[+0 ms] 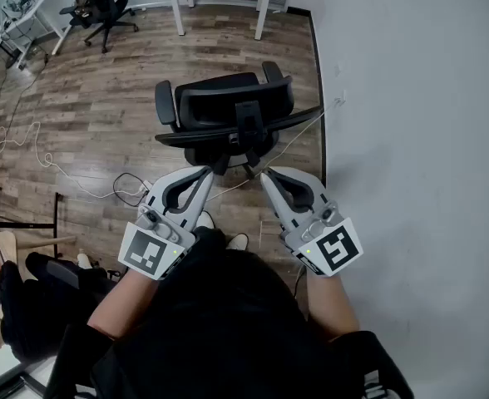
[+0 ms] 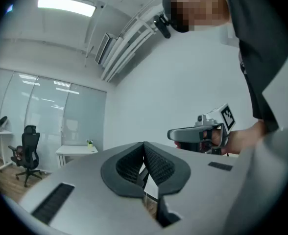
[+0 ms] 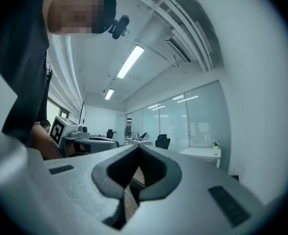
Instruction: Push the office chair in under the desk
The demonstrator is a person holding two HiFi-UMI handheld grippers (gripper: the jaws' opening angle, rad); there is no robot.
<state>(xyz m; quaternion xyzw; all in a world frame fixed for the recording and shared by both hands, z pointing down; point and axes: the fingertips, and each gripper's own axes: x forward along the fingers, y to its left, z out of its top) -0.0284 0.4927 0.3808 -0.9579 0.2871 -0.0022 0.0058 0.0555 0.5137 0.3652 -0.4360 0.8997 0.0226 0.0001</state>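
Note:
A black office chair stands on the wood floor in front of me, its backrest towards me, close to the white wall. The white desk is beyond it at the top edge, apart from the chair. My left gripper and right gripper are held side by side just short of the chair's back, both shut and empty, touching nothing. In the left gripper view the shut left gripper points level and the right gripper shows beside it. The right gripper view shows the right gripper shut too, with the left gripper alongside.
A white wall runs along the right, with a cable from a socket trailing under the chair. White cables lie on the floor at left. A second black chair and another desk stand far left. A seated person is at bottom left.

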